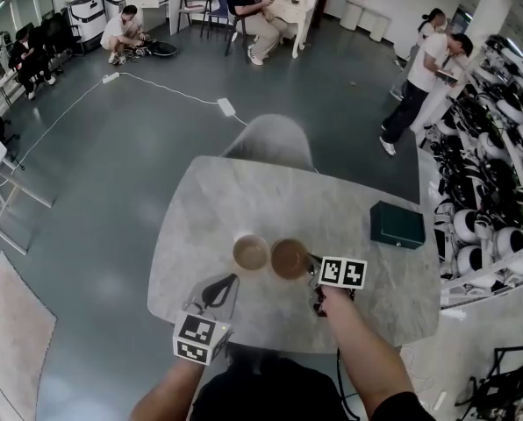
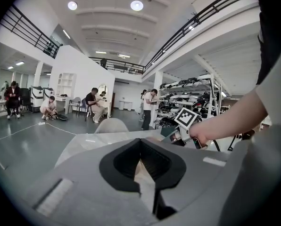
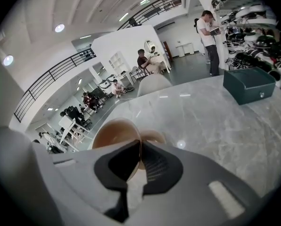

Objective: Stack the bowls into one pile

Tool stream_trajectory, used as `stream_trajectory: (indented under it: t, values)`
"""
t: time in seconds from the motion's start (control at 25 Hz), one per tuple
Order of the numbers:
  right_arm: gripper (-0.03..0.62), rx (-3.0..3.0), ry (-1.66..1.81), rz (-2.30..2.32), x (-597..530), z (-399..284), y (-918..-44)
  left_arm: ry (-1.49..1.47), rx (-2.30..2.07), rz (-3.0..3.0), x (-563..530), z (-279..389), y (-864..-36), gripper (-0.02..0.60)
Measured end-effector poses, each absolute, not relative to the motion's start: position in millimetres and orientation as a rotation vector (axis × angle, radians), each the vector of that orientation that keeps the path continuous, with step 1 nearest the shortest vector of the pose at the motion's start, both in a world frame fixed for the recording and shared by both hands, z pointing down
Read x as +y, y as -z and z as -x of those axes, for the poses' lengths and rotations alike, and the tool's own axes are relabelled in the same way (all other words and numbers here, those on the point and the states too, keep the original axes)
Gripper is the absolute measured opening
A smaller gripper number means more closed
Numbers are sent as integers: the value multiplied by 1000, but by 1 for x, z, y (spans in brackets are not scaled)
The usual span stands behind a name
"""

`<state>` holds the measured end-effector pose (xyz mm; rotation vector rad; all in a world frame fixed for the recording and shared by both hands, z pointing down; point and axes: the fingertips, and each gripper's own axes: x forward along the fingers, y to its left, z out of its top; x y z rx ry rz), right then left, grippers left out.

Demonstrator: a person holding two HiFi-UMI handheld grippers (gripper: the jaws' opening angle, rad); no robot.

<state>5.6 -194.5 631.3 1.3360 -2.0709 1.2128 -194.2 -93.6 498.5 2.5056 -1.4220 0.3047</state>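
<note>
Two brown bowls stand side by side in the middle of the marble table [image 1: 244, 191]. My right gripper [image 1: 312, 268] reaches in from the right and is shut on the near rim of the right bowl [image 1: 288, 258]. In the right gripper view the thin rim of that bowl [image 3: 113, 133] sits pinched between the jaws of the right gripper [image 3: 140, 149], with the other bowl [image 3: 155, 136] just behind it. The left bowl [image 1: 251, 253] stands free. My left gripper [image 1: 222, 288] hovers near the front of the table, shut and empty; the left gripper [image 2: 140, 157] points across the tabletop.
A dark green box [image 1: 397, 224] lies at the table's right side. A grey chair [image 1: 270, 143] stands at the far edge. Racks of gear line the right wall, and several people sit or stand farther off in the room.
</note>
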Motion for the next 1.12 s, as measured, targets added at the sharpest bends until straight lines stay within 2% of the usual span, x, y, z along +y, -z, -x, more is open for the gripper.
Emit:
stream_trajectory:
  t: [1.12]
  values:
    - [18,-1934,-1230,-1212,-240,-18,-703,-360,-1511,-2359,-120,184,-540,5]
